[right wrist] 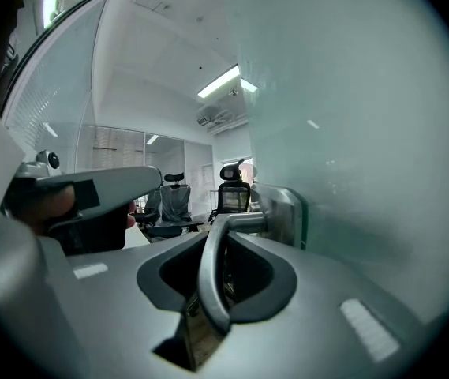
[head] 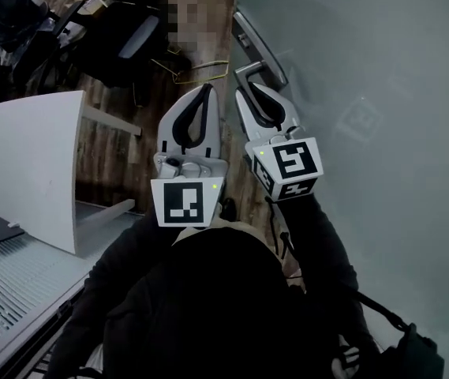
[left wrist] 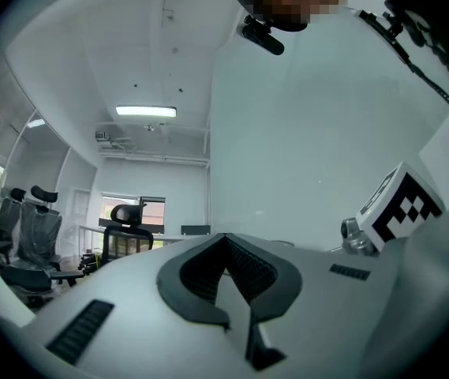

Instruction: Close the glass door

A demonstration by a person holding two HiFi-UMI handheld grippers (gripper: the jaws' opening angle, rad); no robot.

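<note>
The frosted glass door (head: 382,93) fills the right side of the head view. Its metal lever handle (head: 247,69) sticks out from a plate on the door's edge. My right gripper (head: 256,93) is shut on this lever. In the right gripper view the lever handle (right wrist: 208,279) runs down between the jaws, with the glass door (right wrist: 366,133) on the right. My left gripper (head: 205,93) hangs just left of the right one, shut and holding nothing. In the left gripper view the left gripper (left wrist: 226,239) points along the glass door (left wrist: 311,133).
A white desk panel (head: 35,164) stands at the left over a wooden floor (head: 114,152). Black office chairs (head: 121,46) and a yellow cable (head: 200,69) lie beyond the grippers. The person's dark jacket (head: 208,306) fills the bottom.
</note>
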